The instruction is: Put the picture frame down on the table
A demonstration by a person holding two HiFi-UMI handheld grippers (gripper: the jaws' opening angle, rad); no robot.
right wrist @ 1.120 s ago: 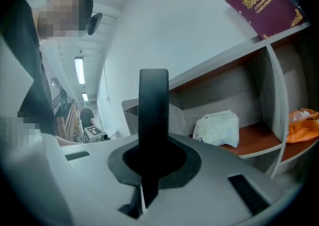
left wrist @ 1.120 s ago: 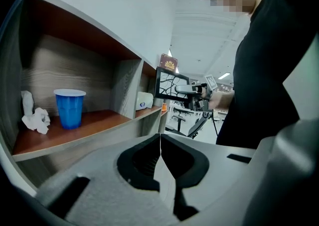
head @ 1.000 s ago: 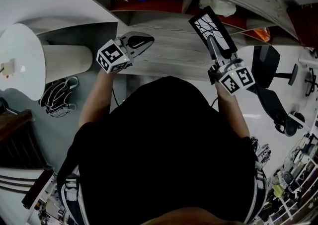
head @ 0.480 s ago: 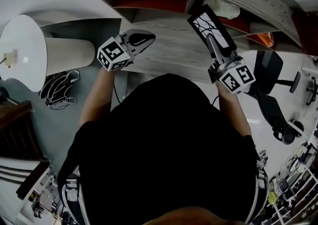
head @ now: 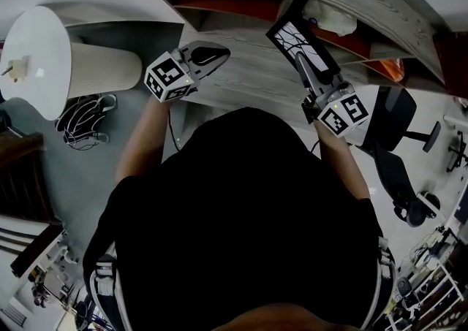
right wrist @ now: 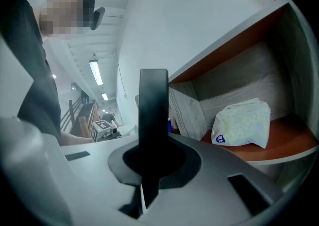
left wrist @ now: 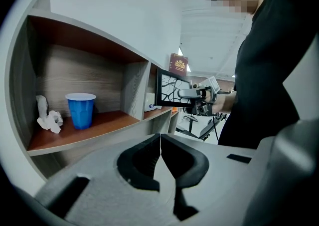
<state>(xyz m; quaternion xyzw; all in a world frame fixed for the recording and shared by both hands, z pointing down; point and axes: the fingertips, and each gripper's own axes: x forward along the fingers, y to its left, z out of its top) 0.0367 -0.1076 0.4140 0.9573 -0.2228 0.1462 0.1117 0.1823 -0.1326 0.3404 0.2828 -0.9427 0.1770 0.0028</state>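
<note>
Head view shows the right gripper (head: pixel 306 74) at the upper right, shut tight on the flat picture frame with a black rim and a white picture of black branches (head: pixel 296 37). Right gripper view shows the frame (right wrist: pixel 153 105) edge on, like a dark bar standing straight up between the right gripper's (right wrist: pixel 149 142) pinching fingers.

The left gripper (head: pixel 217 54) is at the upper middle of the head view, over the near edge of the grey wood table (head: pixel 248 77). Left gripper view shows its fingers (left wrist: pixel 160 145) pressed together with nothing in them.

From above, the frame's long side runs from the upper left down to the lower right, toward the right gripper. Left gripper view shows the frame (left wrist: pixel 169 90) up in the air at the middle of the picture, with its picture side facing the left gripper.

The frame's far end is close to the front edge of the red-brown wooden shelf (head: pixel 241 8). A blue plastic cup (left wrist: pixel 80 110) stands in the shelf's left part, beside a scrap of crumpled white paper (left wrist: pixel 50 119). A soft white tissue pack (right wrist: pixel 241 122) lies in the right part. Bare table top lies open between the two grippers. A black office chair (head: pixel 387 110) stands past the table's right edge.
</note>
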